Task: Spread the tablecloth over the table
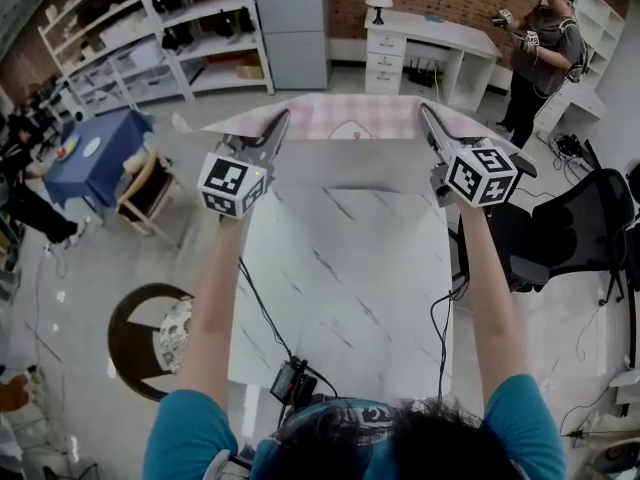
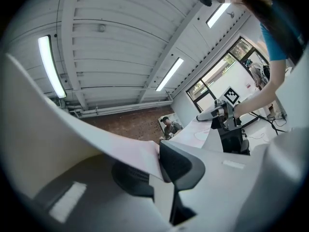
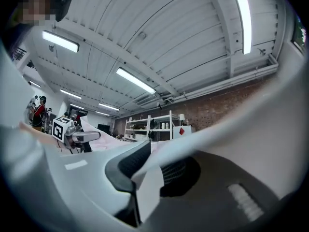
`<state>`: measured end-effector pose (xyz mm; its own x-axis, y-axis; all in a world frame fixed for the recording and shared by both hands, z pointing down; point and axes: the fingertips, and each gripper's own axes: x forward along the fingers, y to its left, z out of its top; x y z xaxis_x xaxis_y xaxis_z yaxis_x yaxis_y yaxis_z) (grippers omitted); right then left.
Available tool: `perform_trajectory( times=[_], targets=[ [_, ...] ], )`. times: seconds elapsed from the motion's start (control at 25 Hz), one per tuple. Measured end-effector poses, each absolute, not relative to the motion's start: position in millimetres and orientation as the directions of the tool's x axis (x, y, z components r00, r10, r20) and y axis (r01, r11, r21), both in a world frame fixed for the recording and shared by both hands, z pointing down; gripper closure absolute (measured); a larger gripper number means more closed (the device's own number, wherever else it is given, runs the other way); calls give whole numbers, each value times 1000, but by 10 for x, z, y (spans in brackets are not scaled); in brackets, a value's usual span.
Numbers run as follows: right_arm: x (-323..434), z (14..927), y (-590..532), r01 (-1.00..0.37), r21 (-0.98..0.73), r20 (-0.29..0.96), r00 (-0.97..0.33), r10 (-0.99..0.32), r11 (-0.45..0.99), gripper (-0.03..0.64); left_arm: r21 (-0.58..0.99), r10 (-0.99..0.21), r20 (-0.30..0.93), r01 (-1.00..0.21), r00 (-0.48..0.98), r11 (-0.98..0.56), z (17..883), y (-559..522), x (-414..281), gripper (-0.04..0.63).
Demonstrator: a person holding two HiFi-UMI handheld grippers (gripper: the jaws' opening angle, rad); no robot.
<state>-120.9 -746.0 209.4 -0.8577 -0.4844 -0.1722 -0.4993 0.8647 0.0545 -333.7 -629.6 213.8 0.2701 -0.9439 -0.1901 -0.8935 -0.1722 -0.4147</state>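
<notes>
A pink-and-white checked tablecloth (image 1: 350, 118) lies over the far end of the white marble table (image 1: 340, 288), and the near part of the top is bare. My left gripper (image 1: 281, 118) pinches the cloth's left corner and my right gripper (image 1: 424, 111) its right corner, both held just above the table. In the left gripper view the cloth (image 2: 120, 144) runs in between the dark pads of the left gripper (image 2: 157, 166), with the right gripper (image 2: 215, 114) across from it. In the right gripper view the cloth (image 3: 207, 134) is clamped in the right gripper (image 3: 149, 168).
A black office chair (image 1: 570, 228) stands close to the table's right side, and a round dark stool (image 1: 150, 333) on the left. Farther off are a blue table (image 1: 95, 158), white shelves (image 1: 170, 28), a white desk (image 1: 420, 43) and a standing person (image 1: 545, 48).
</notes>
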Motion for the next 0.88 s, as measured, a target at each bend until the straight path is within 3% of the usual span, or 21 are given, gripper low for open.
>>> perform_trajectory(
  times=[0.44,0.88],
  targets=[
    [-1012,2869,-7009,-499,-108,-87,-857,-509,860,566,-292,-954,-99,-925,283,-244,2857,-5843,-3223,532],
    [-630,3431,-6375,-490,-292,-12,-857,-515,822,566,-52,-967,-39,-967,250,-248,3410,-5198,-2941,532]
  ],
)
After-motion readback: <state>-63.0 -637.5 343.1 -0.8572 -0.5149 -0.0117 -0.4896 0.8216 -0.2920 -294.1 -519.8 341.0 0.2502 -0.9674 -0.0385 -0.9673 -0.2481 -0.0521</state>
